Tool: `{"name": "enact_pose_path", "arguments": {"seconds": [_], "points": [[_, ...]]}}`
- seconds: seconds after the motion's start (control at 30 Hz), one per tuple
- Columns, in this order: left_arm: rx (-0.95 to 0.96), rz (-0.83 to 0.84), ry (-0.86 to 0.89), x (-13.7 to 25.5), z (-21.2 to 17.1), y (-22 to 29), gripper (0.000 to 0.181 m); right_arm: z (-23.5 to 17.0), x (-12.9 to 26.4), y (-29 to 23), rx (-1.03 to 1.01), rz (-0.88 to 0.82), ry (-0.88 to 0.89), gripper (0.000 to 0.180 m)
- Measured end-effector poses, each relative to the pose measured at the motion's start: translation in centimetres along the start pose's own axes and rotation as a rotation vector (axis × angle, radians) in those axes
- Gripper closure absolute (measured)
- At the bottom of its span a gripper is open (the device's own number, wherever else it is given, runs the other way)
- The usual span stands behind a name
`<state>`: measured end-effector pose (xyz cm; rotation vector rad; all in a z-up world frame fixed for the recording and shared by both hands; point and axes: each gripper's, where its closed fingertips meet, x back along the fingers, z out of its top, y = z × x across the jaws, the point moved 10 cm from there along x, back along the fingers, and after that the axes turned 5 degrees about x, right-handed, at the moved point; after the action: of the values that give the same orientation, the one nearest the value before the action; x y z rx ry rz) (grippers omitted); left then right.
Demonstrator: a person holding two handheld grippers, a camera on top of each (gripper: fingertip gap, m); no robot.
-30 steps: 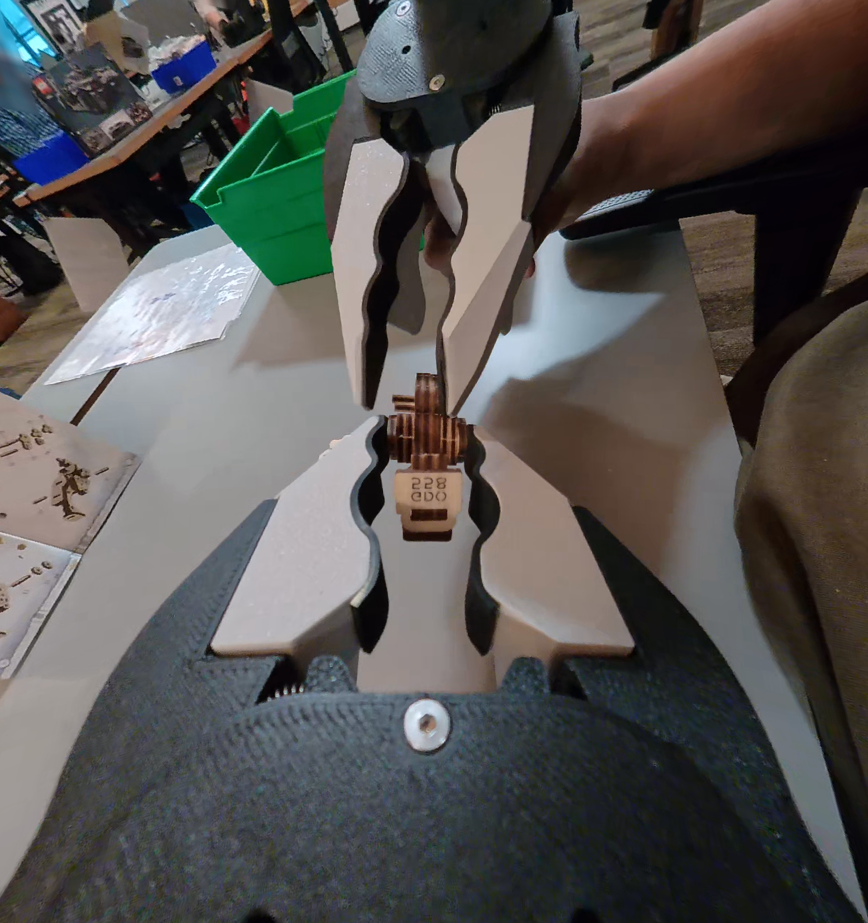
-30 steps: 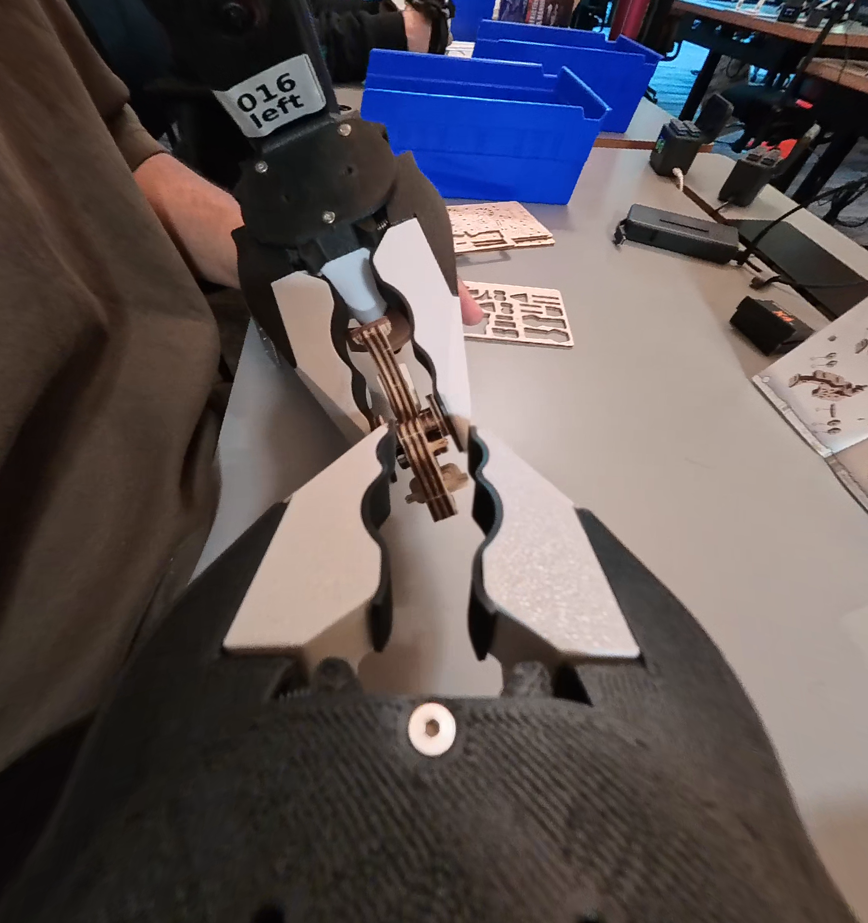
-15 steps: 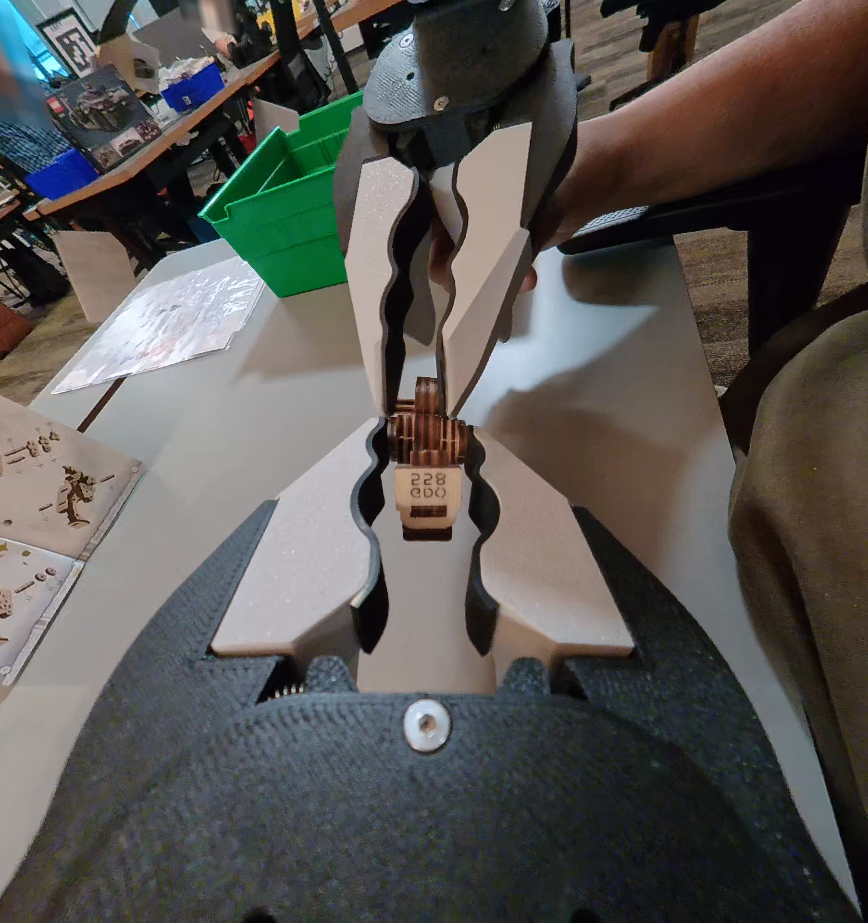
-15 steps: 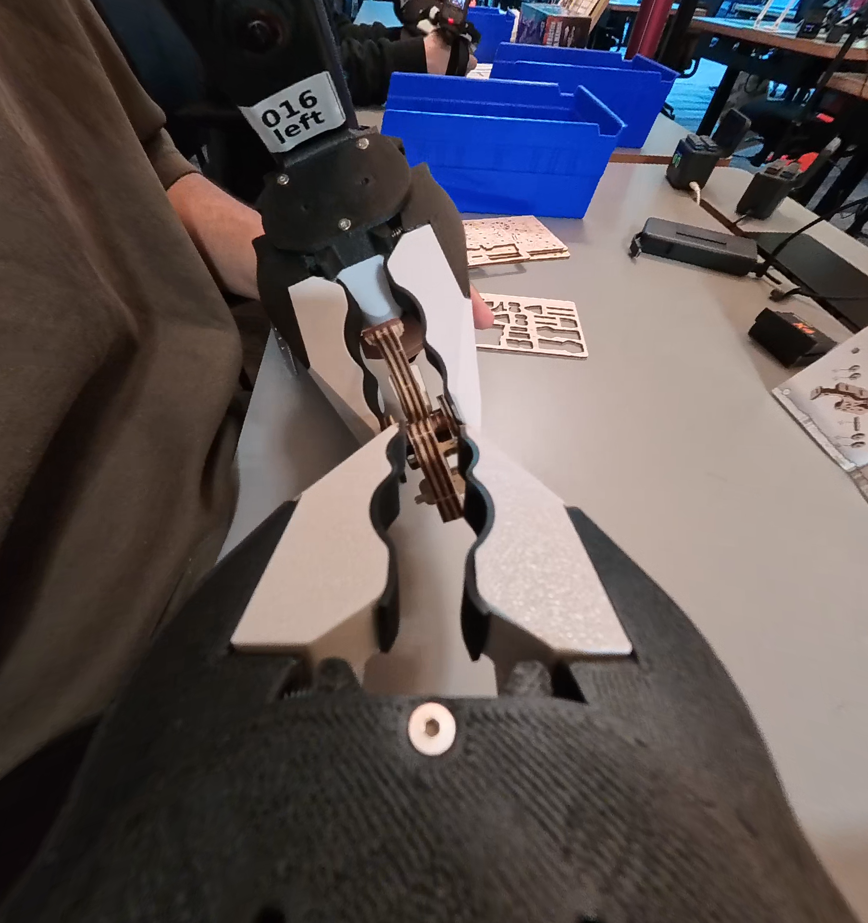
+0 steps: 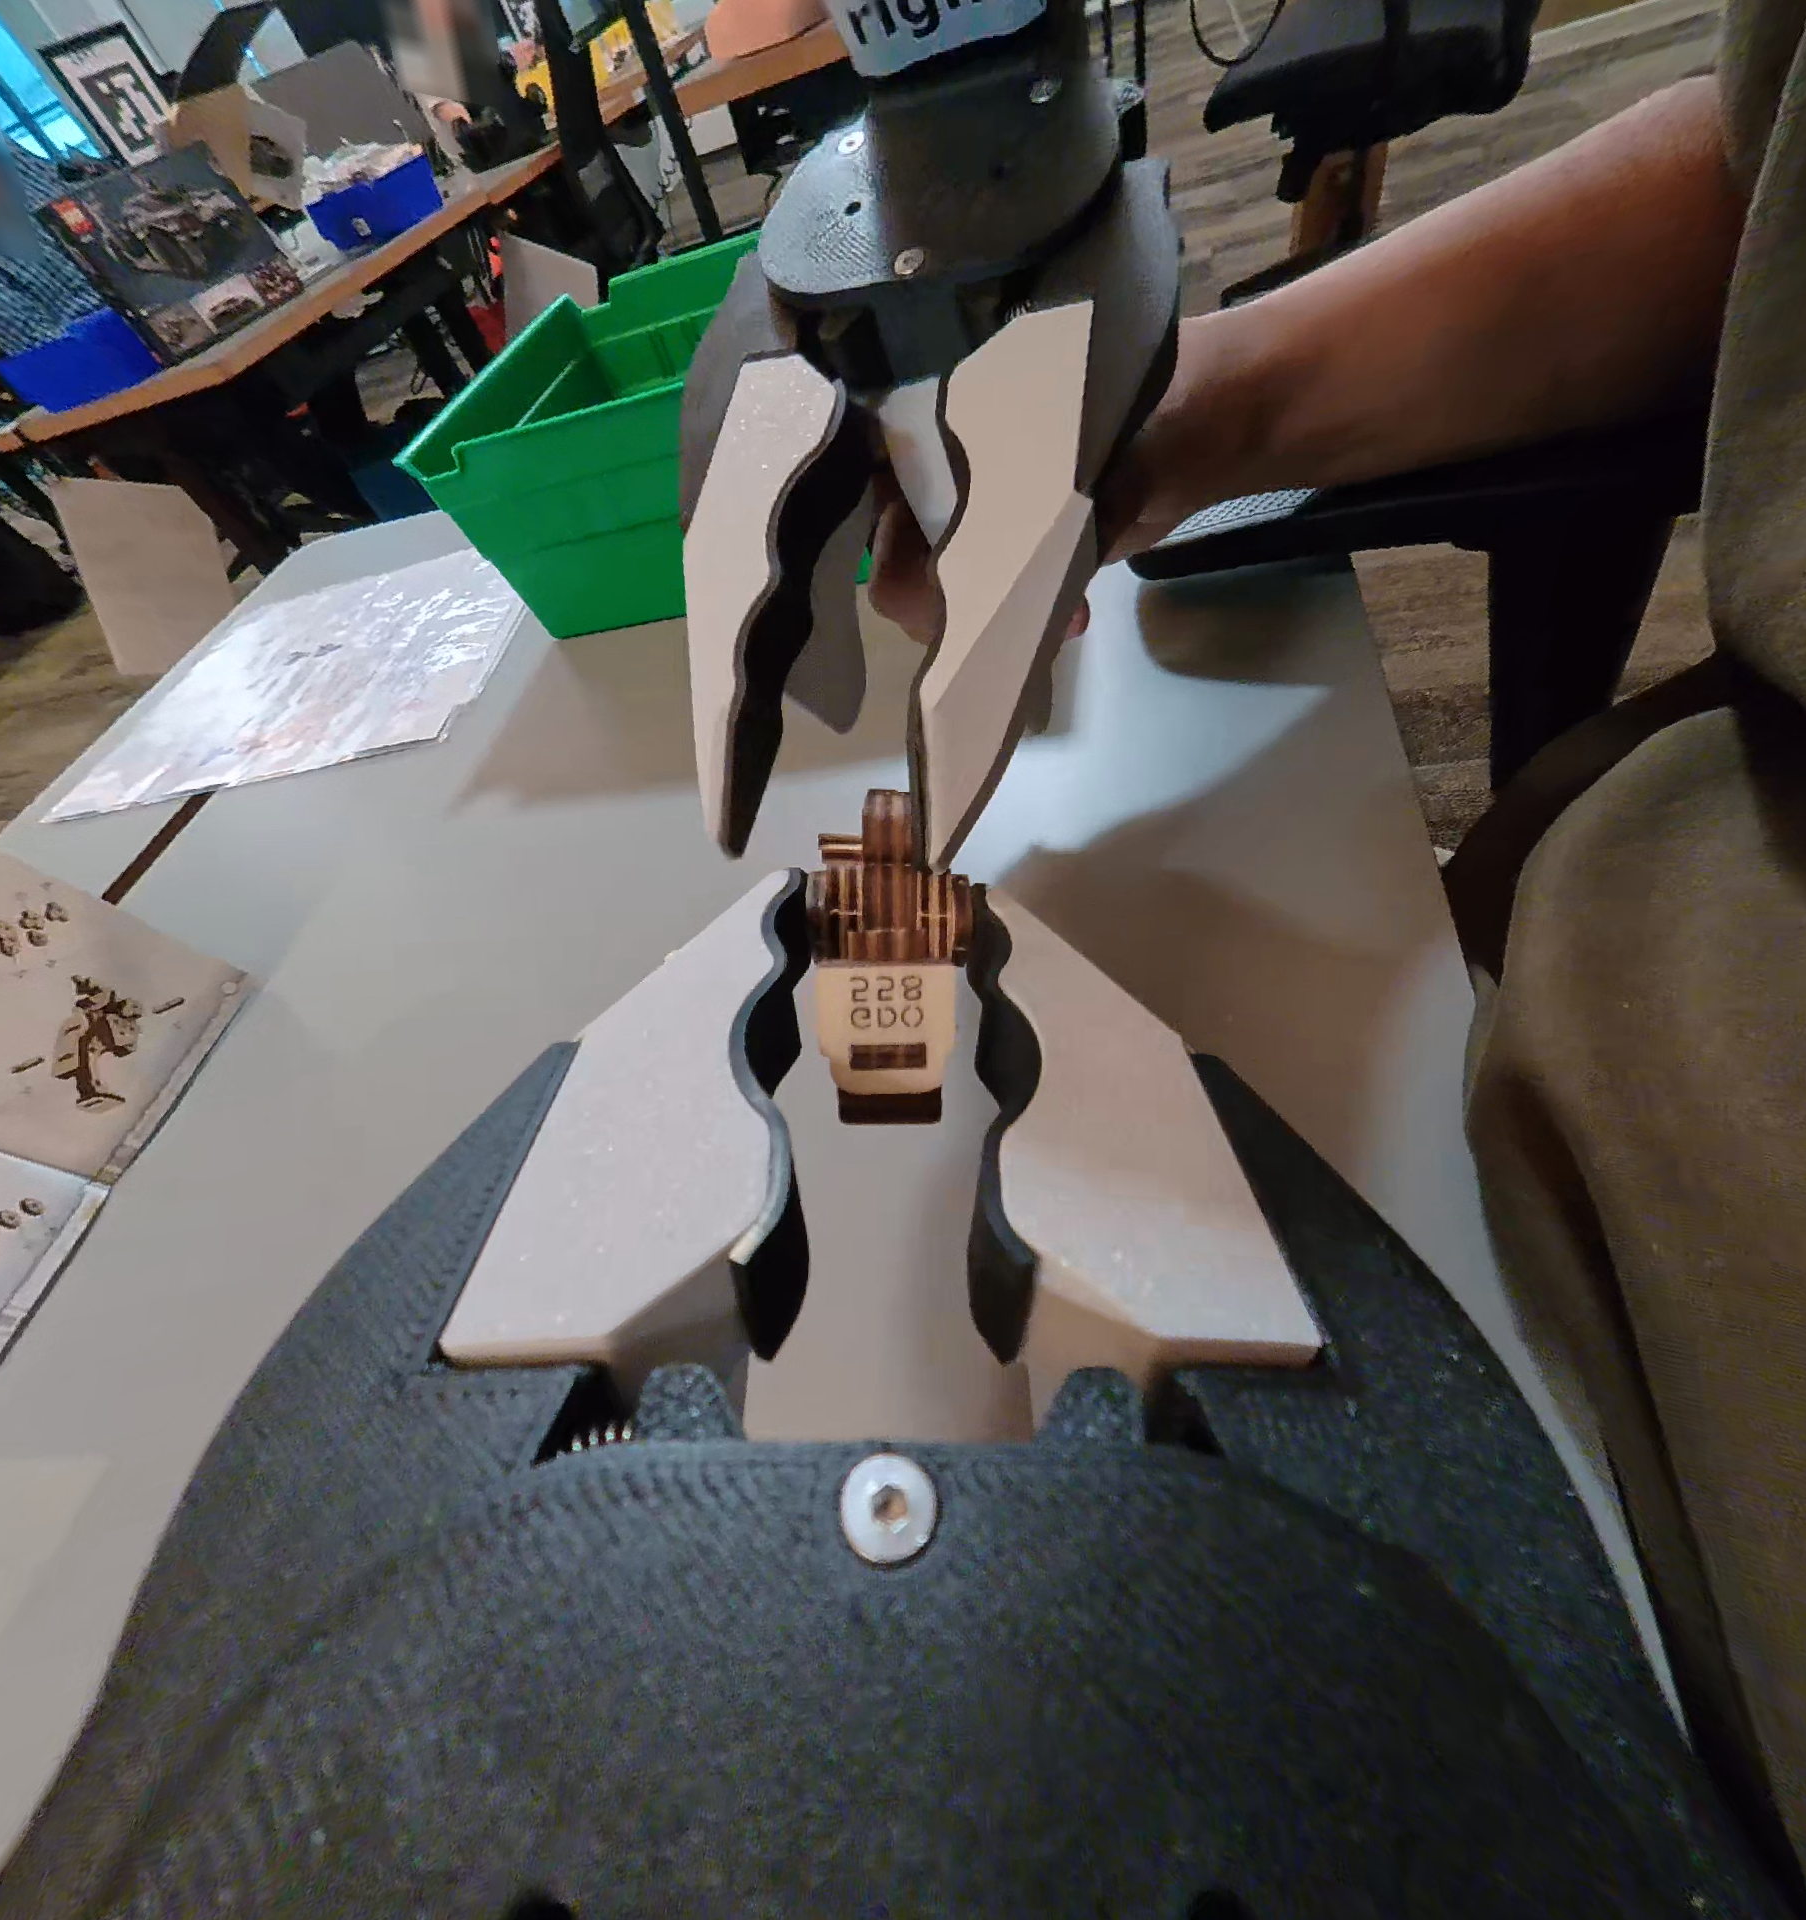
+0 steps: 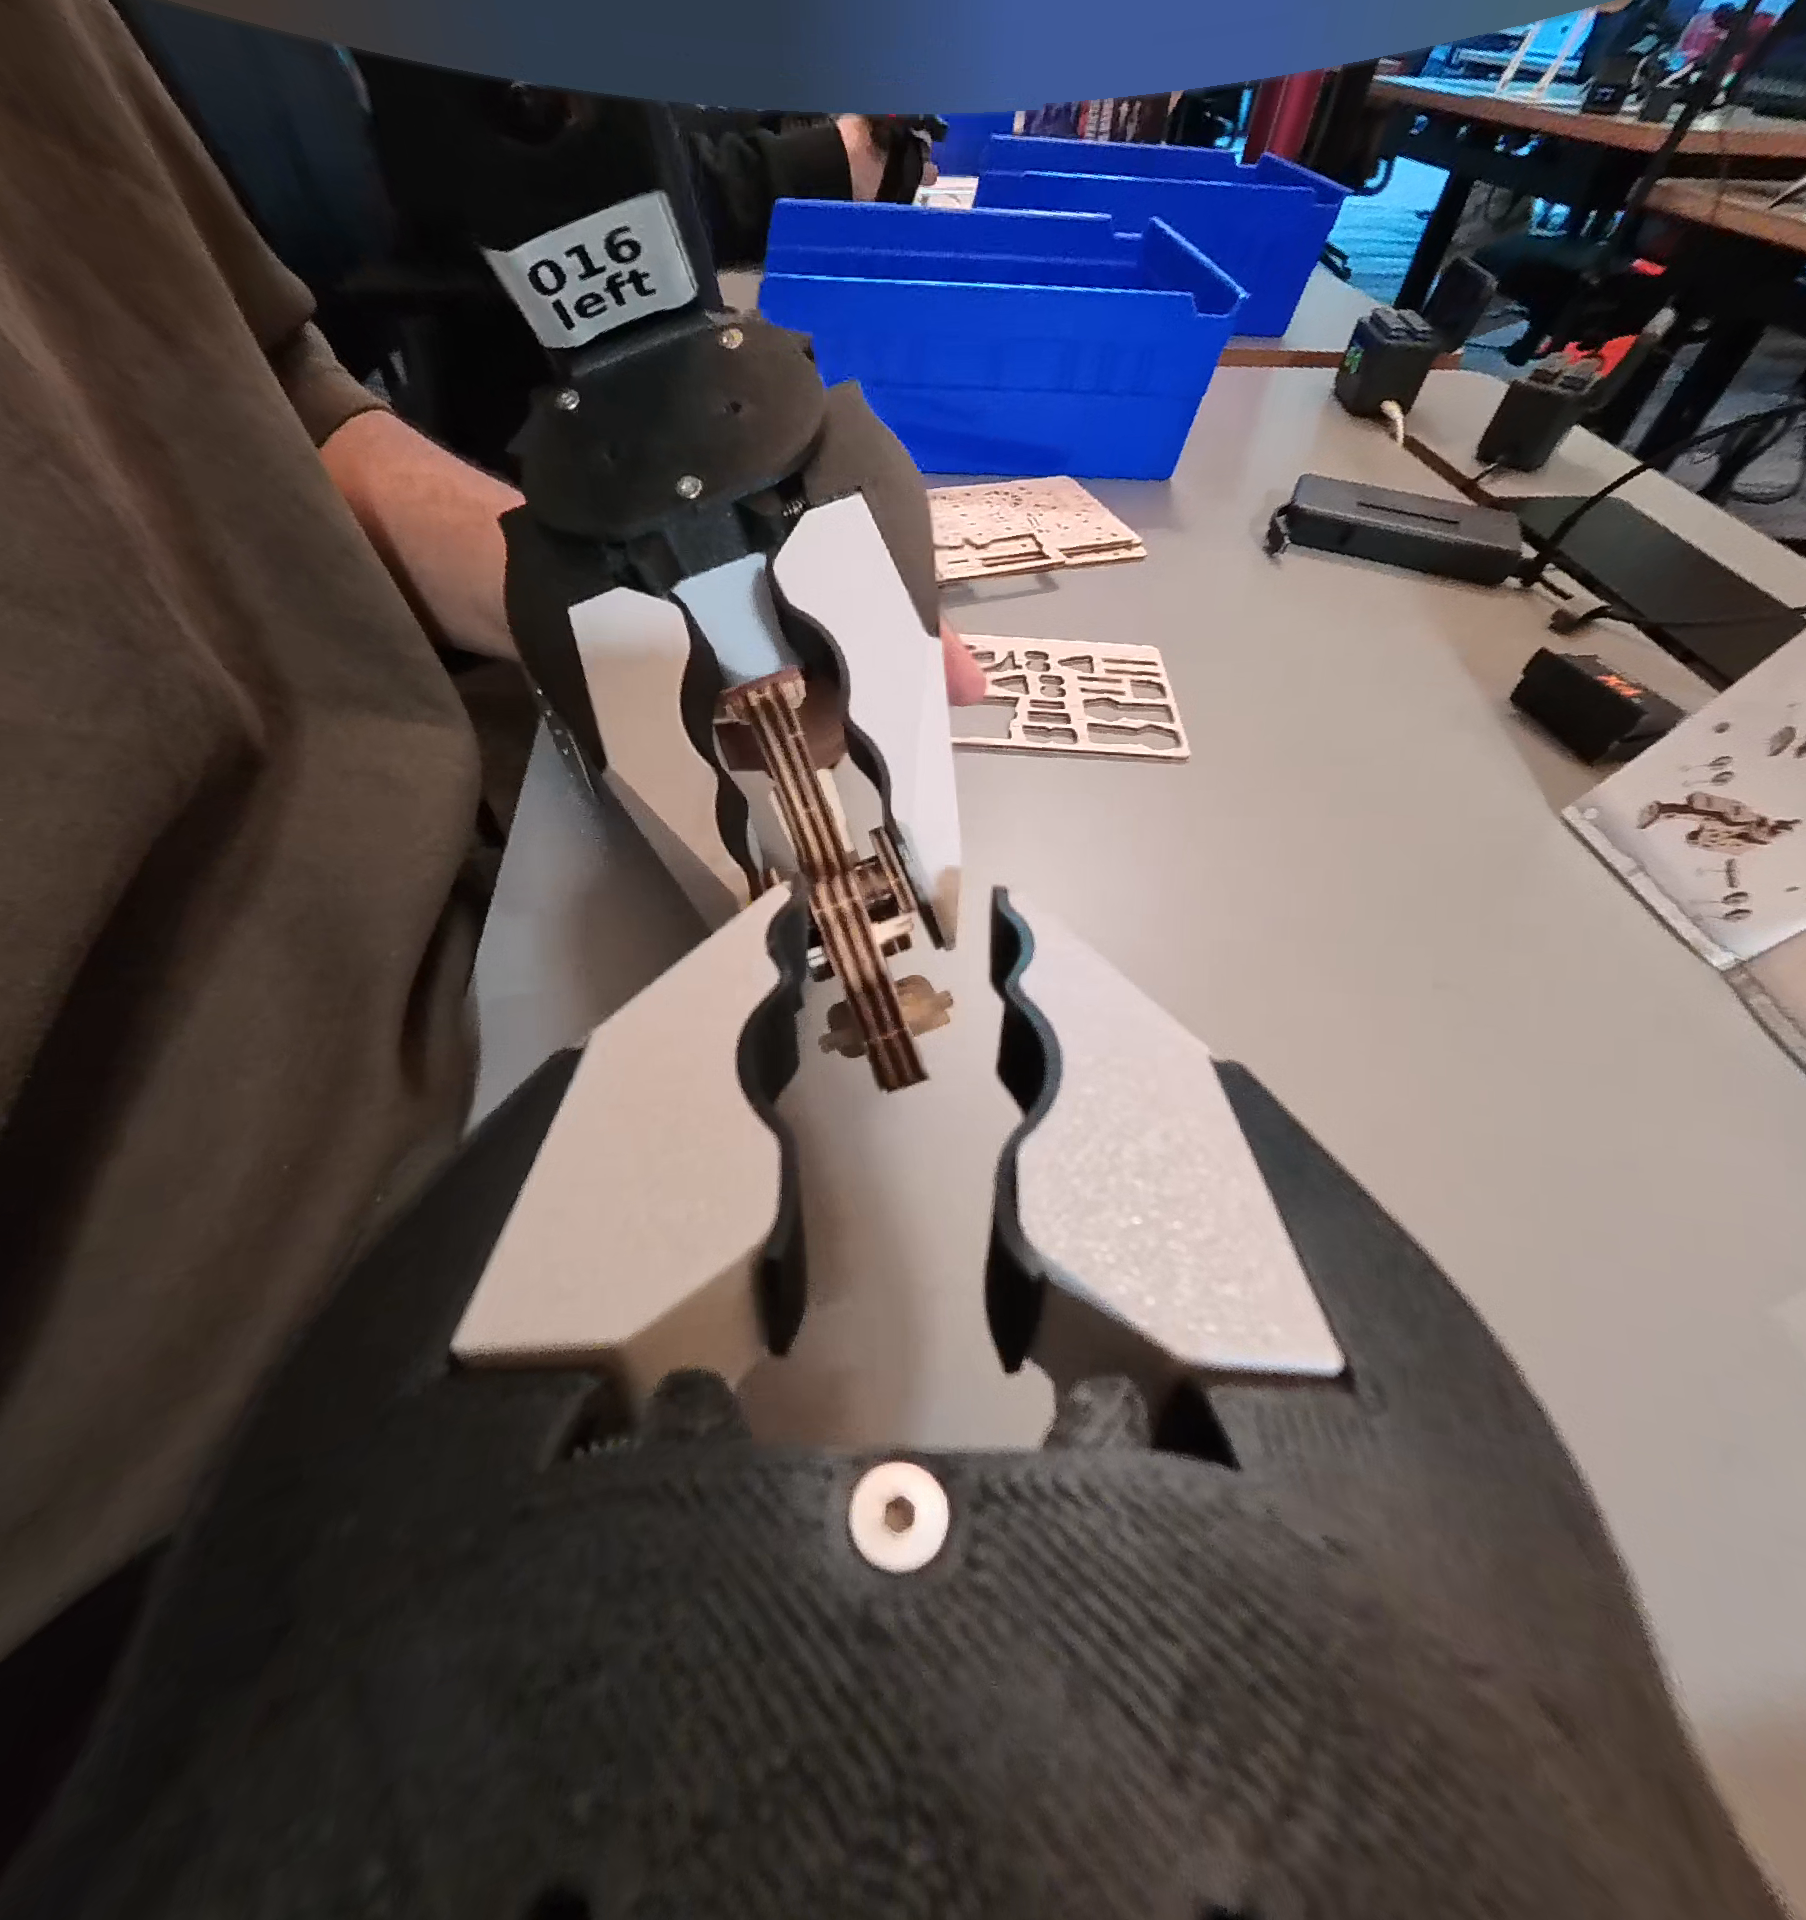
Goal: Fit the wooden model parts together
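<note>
My left gripper (image 5: 883, 902) is shut on a small wooden model (image 5: 883, 920) of layered brown plywood with a pale plate, held above the grey table (image 5: 442, 935). My right gripper (image 5: 834, 847) comes down from above, open, its fingertips on either side of the model's top end. In the right wrist view the model (image 6: 857, 935) reaches from the left gripper (image 6: 852, 899) into the gap of my right gripper (image 6: 894, 909). It lies close to the right gripper's left finger and apart from its right finger. A small peg (image 6: 914, 1003) sticks out of the model's side.
A green bin (image 5: 566, 488) and a plastic-sleeved sheet (image 5: 307, 675) lie beyond. Picture sheets (image 5: 68, 997) lie at the left. Blue bins (image 6: 992, 353), wooden part sheets (image 6: 1075, 707), black adapters (image 6: 1398, 530) and a small black box (image 6: 1595, 707) stand on the table. The person's torso is close by. Left and right tips are no more than a few centimetres apart.
My right gripper closed in on the model's top end, then its fingers spread wider around it. My left gripper keeps its hold on the model.
</note>
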<state>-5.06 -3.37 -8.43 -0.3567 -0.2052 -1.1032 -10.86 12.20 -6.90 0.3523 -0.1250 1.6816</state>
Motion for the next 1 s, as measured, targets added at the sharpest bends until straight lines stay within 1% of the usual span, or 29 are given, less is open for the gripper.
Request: {"name": "enact_pose_path", "arguments": {"seconds": [0.13,0.17,0.2,0.23,0.27,0.33,0.43,0.47,0.5,0.53,0.57,0.73,0.77,0.83,0.93,1.0], "points": [[-0.005,-0.009,0.002,-0.04,0.03,0.16,0.154,-0.2,0.0,0.23,-0.022,0.004,0.005,0.136],[-0.005,-0.01,0.002,-0.06,0.01,0.17,0.154,-0.23,-0.01,0.2,-0.021,0.007,0.007,0.136],[-0.006,-0.005,0.0,-0.08,0.01,0.15,0.154,-0.22,-0.02,0.06,-0.016,0.024,0.008,0.142],[-0.004,0.002,-0.002,-0.09,0.01,0.08,0.154,-0.11,-0.03,-0.23,-0.006,0.054,0.003,0.16],[0.003,-0.006,-0.001,-0.05,0.0,0.04,0.155,0.02,-0.05,-0.54,0.013,0.073,-0.018,0.171],[0.019,-0.027,-0.011,-0.11,-0.2,0.04,0.155,0.25,-0.15,-0.67,0.036,0.073,-0.064,0.171],[0.01,-0.001,-0.009,-0.04,-0.15,-0.16,0.155,0.12,-0.2,-0.57,0.038,0.042,-0.025,0.17],[0.018,-0.003,-0.003,0.04,-0.11,-0.24,0.154,0.16,-0.19,-0.52,0.038,0.029,-0.017,0.169],[0.029,-0.011,0.003,0.09,-0.13,-0.26,0.155,0.22,-0.17,-0.38,0.042,-0.001,-0.021,0.16],[0.036,-0.018,0.007,0.11,-0.16,-0.24,0.155,0.25,-0.09,-0.18,0.047,-0.036,-0.027,0.146],[0.034,-0.019,0.007,0.08,-0.14,-0.16,0.155,0.21,0.02,-0.05,0.051,-0.054,-0.028,0.138],[0.016,-0.019,0.0,-0.11,-0.16,0.09,0.155,-0.2,0.0,0.23,0.011,-0.031,-0.021,0.131],[0.02,-0.018,0.002,-0.11,-0.17,0.04,0.154,-0.2,0.0,0.15,0.011,-0.018,-0.016,0.134],[0.034,-0.018,0.011,-0.04,-0.05,-0.1,0.154,0.01,0.02,-0.48,0.021,0.067,-0.01,0.171],[0.055,-0.045,0.009,-0.1,-0.2,-0.02,0.155,0.16,0.01,-0.48,0.011,0.089,-0.048,0.171],[0.038,-0.024,0.008,-0.03,-0.12,-0.12,0.155,0.07,-0.02,-0.43,0.016,0.066,-0.023,0.171]]}}
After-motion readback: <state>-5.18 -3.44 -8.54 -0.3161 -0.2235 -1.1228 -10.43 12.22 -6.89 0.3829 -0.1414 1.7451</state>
